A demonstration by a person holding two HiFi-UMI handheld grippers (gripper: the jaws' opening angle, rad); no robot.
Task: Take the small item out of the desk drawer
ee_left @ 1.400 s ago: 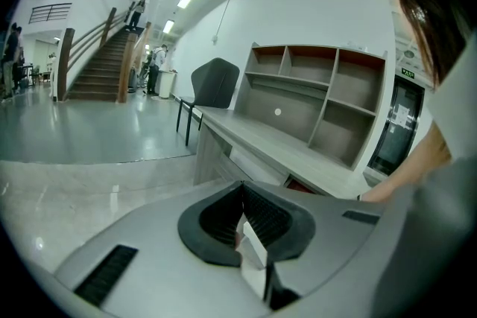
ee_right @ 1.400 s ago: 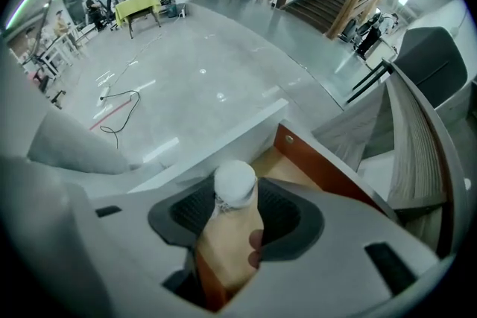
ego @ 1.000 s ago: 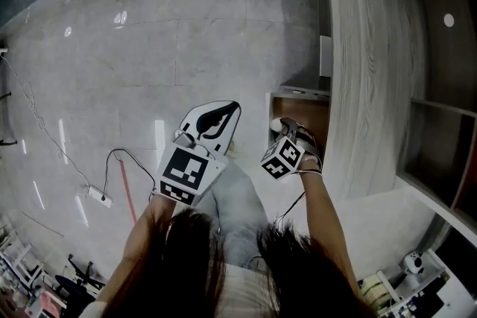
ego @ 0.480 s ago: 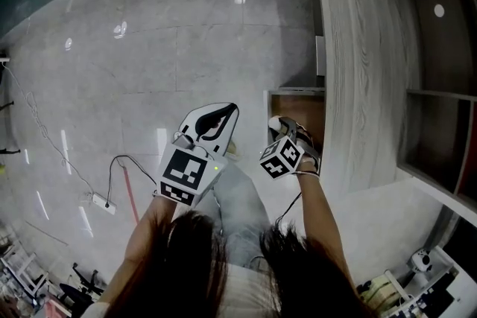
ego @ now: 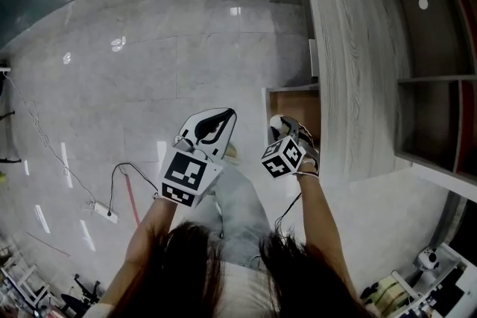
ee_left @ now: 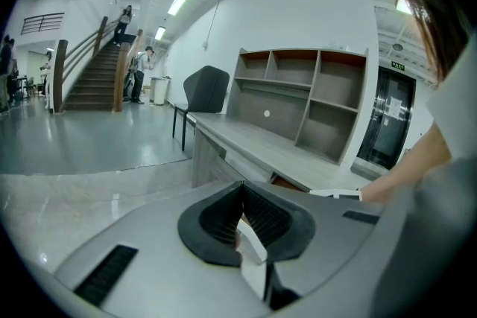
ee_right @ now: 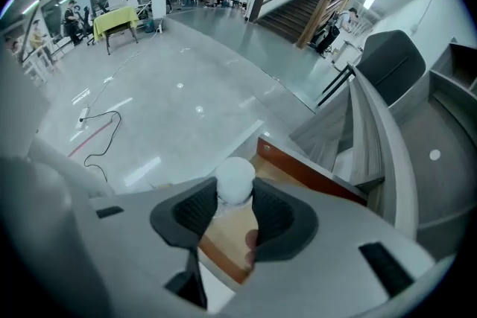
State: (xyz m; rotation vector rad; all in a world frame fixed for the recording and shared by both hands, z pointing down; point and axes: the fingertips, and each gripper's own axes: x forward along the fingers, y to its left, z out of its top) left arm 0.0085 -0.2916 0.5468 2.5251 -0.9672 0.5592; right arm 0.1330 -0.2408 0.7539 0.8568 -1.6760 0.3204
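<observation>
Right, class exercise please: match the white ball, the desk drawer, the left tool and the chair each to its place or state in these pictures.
Things:
1. white ball
2. desk drawer
3. left tool
4. chair

Places or states:
A. pulled open
B. black, at the desk's far end
C. jaws together, nothing in them
D. gripped in the right tool

Pairs: 1-D, 2-A, 3-C, 4-B

My right claw (ee_right: 237, 199): grey shell, black ribbed pads (ee_right: 191, 213); small ball (ee_right: 235, 178) plain white. My left claw (ee_left: 240, 214): same grey, same black ribbing. Marker cubes (ego: 184, 176): black-and-white square pattern. Drawer (ee_right: 313, 173): reddish-brown front, lighter tan inside. Desk (ego: 350, 56): pale grey wood grain. Floor (ego: 134, 78): light grey marbled tile, glossy. Chair (ee_left: 206, 89) dark grey. Tablecloth (ee_right: 119, 17) yellow
</observation>
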